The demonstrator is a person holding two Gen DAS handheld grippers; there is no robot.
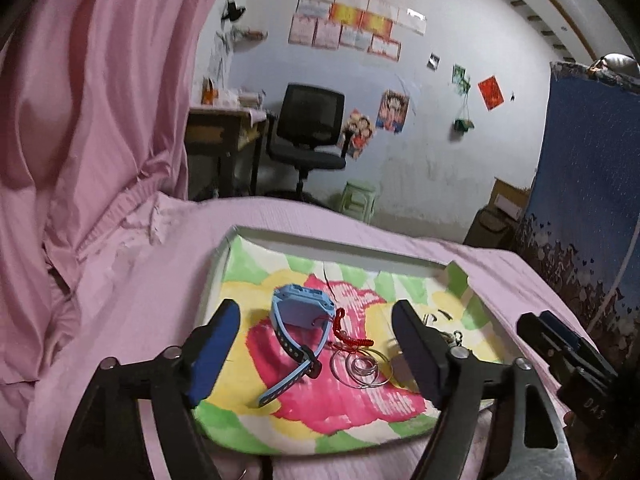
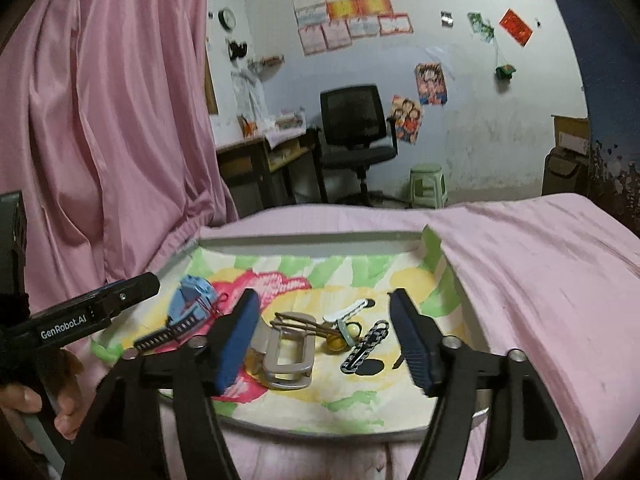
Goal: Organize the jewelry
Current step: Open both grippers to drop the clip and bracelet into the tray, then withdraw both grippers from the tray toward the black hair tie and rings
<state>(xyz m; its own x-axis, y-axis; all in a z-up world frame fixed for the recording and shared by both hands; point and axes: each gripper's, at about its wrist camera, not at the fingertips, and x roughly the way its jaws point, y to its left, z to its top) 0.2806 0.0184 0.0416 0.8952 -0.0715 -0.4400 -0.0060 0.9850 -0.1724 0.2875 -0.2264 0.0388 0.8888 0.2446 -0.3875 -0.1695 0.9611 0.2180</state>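
Blue wall w/ posters (image 1: 347, 20) — office chair (image 1: 308, 128), desk (image 1: 224, 136), green stool (image 2: 427, 184).

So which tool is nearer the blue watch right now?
Left. The left tool hangs open just before the blue watch, which sits between its fingers in the left wrist view. The right tool, also open, faces the silver buckle, with the watch off to its left.

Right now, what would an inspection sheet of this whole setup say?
Surface: flower-painted tray lying on a pink bedsheet.
Job's things: blue watch, red cord and wire hoops beside it; grey buckle, braided strap and white clip to their right.
Clutter: nothing seen.
Grippers: left claw and right claw both open, hovering over the tray, holding nothing.
Cables: nothing seen.
Surroundings: pink curtain, office chair, desk, green stool, posters.
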